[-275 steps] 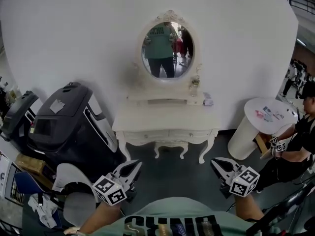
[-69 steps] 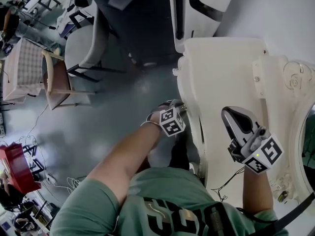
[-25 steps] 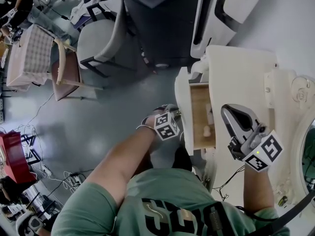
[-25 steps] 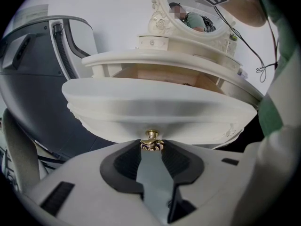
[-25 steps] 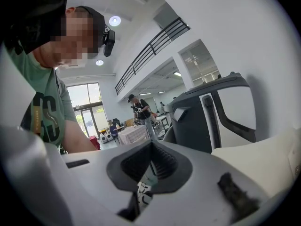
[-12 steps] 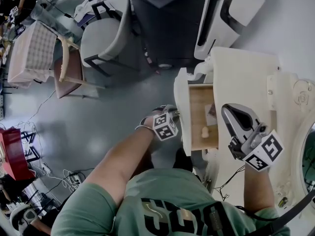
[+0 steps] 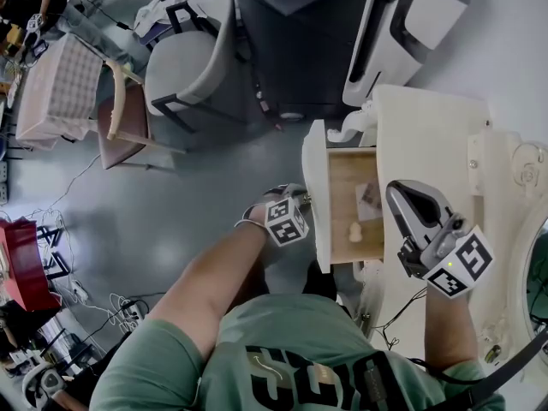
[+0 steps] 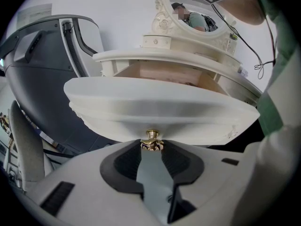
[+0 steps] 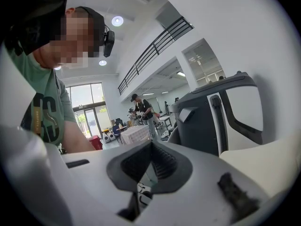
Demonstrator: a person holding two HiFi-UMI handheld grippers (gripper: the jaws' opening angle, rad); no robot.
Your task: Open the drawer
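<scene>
The cream dressing table (image 7: 428,135) has its left drawer (image 7: 353,217) pulled out, so the wooden inside shows with two small items in it. My left gripper (image 7: 306,200) is at the drawer's curved cream front (image 8: 160,108). Its jaws are shut on the small brass knob (image 8: 151,144). My right gripper (image 7: 396,193) hovers over the tabletop beside the drawer and points out over it. In the right gripper view the right gripper (image 9: 150,149) has its ribbed pads together with nothing between them.
A large dark machine with white panels (image 7: 360,24) stands right beside the table's end. A grey chair (image 7: 184,67) and a wooden chair (image 7: 120,122) are on the floor to the left. The oval mirror (image 8: 195,20) rises behind the tabletop. A person (image 9: 141,109) stands far off.
The drawer has slid a little farther out, and more of its wooden inside shows. My left gripper moved with it, still on the knob. The right gripper stayed where it was.
</scene>
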